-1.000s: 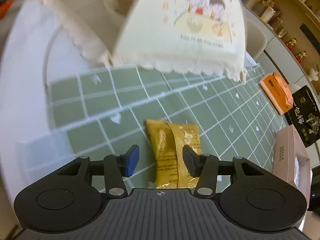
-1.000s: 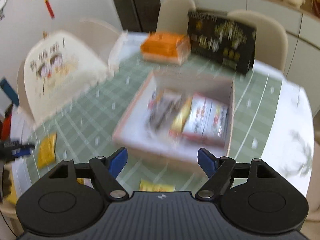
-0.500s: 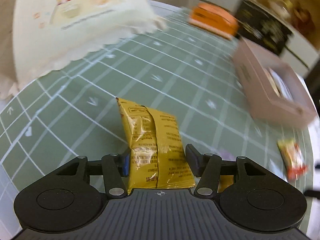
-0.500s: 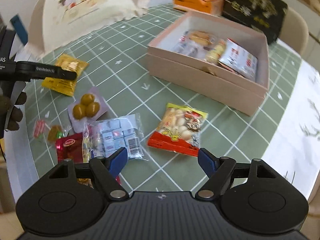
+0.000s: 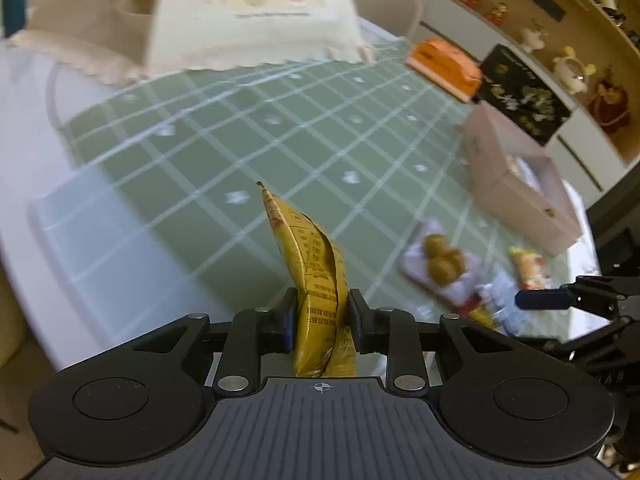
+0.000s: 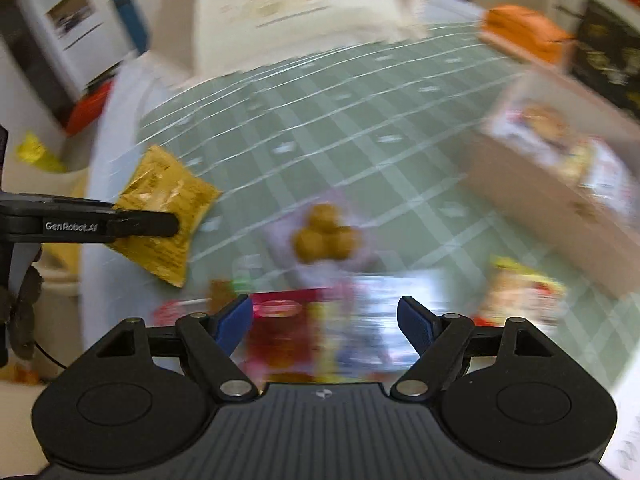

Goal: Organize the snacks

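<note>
Blurring smears most of the right wrist view: the heap of wrappers under the right claw (image 6: 325, 322) reads only as red, yellow and clear plastic, labels illegible. Right claw released, blue pads wide apart, nothing between them, hanging over that heap near the surface's near edge. Left claw (image 5: 322, 320) clenched on the yellow foil snack packet (image 5: 316, 280); its jaws have just been closing, packet pinched between the pads and crumpled into a ridge, its lower end hidden behind the claw body. In the right wrist view the same packet (image 6: 166, 208) sits at the surface's left edge, partly covered by the left claw's black finger (image 6: 120, 224); whether it is lifted off the cloth is hard to tell.

Green grid-pattern tablecloth (image 5: 240, 140) covers the middle of the surface. Clear pack of three round brown sweets (image 5: 442, 260) lies near the heap, toward the near right. Red-and-yellow snack bag (image 5: 528, 268) just right of it, blurred, print unreadable. Open pink cardboard box (image 5: 516, 184) at the right edge, contents only partly seen over its wall; the other view shows a few packets inside, smeared. Orange box (image 5: 444, 64) and black box with gold print (image 5: 524, 96) at the far right corner. Cream cloth food cover with cartoon print (image 5: 256, 12) at the far edge, top cut off by the frame.
</note>
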The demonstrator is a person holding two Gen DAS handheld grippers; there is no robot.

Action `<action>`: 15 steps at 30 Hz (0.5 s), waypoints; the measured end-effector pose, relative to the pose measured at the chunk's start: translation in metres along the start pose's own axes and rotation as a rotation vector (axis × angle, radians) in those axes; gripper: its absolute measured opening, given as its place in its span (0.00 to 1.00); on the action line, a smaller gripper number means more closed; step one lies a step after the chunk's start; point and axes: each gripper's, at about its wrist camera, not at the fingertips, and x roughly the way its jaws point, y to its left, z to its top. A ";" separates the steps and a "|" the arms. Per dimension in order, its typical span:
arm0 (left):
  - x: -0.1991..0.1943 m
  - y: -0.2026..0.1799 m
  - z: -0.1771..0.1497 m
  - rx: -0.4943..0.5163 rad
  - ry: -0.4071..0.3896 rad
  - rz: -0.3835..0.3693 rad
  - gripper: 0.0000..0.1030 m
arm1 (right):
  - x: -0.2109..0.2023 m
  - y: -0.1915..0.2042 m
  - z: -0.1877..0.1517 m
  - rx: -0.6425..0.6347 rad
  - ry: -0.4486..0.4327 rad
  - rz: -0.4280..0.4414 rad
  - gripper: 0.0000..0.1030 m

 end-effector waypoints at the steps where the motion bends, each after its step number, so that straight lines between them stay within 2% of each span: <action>1: -0.004 0.004 -0.002 0.001 -0.004 0.016 0.29 | 0.006 0.012 0.000 -0.021 0.014 0.019 0.77; 5: -0.014 0.022 -0.009 -0.038 -0.015 0.051 0.29 | 0.029 0.055 -0.005 -0.040 0.062 0.085 0.78; 11: -0.019 0.035 -0.016 -0.061 -0.025 0.090 0.29 | 0.057 0.084 0.002 0.086 0.044 -0.010 0.79; 15: -0.019 0.039 -0.017 -0.061 -0.024 0.073 0.30 | 0.058 0.099 -0.012 -0.091 0.039 -0.075 0.79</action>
